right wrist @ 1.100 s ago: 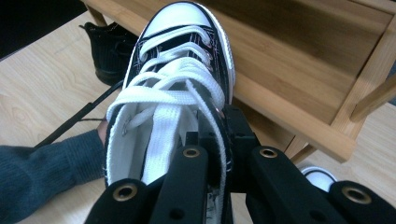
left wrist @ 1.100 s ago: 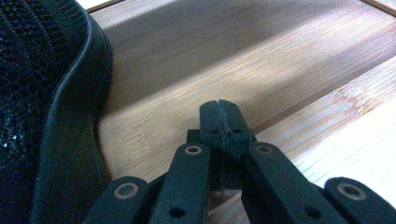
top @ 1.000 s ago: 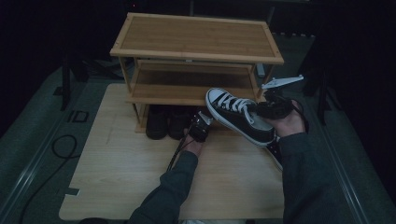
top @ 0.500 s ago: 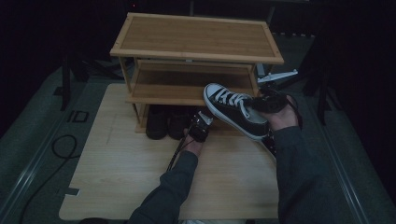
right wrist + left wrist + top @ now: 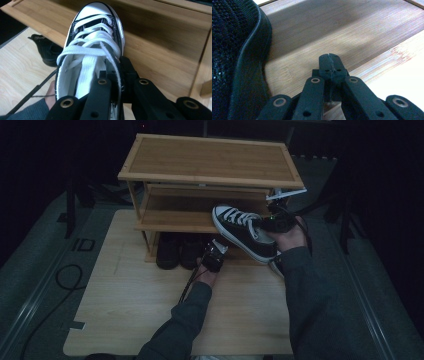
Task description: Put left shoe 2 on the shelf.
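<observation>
Clearly the right gripper has its jaws clamped on the sneaker's side; left gripper jaws closed, empty.

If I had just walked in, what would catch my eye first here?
Most likely the black sneaker with white laces, held in the air by the right gripper, its white toe over the front edge of the middle shelf of the wooden shoe rack. Next, the pair of dark shoes tucked under the rack's lowest level, with the left gripper, jaws shut and empty, just in front of them.
</observation>
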A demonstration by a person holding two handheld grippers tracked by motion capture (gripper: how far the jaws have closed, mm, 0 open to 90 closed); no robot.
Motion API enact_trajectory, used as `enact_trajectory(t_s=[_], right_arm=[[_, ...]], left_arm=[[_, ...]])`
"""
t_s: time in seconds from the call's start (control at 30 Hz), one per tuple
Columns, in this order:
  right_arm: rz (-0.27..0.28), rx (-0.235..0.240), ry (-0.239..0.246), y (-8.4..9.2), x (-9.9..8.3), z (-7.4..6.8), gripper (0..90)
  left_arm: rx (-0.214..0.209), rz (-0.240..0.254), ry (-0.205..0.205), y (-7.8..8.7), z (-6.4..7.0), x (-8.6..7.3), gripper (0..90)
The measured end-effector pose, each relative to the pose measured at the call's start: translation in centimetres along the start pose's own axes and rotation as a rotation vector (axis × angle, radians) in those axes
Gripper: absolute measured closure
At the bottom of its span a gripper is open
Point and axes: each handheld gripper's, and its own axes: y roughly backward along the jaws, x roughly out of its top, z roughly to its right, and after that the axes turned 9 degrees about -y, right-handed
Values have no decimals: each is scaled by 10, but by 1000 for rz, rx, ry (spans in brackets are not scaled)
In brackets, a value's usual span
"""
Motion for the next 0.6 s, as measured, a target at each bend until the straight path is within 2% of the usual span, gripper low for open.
enact_trajectory(t_s=[0.23, 0.47, 0.5, 0.6], right_arm=[[8, -9, -18, -11, 8, -3, 878], [-7, -11, -76, -21, 11, -5, 873], [-5, -16, -57, -23, 11, -3, 863], [-9, -12, -45, -24, 10, -2, 829]], left_arm=[[-1, 0, 1, 0, 0, 0, 900], [2, 1, 1, 0, 0, 0, 900], [0, 1, 2, 0, 0, 0, 900], [0, 1, 2, 0, 0, 0, 900]])
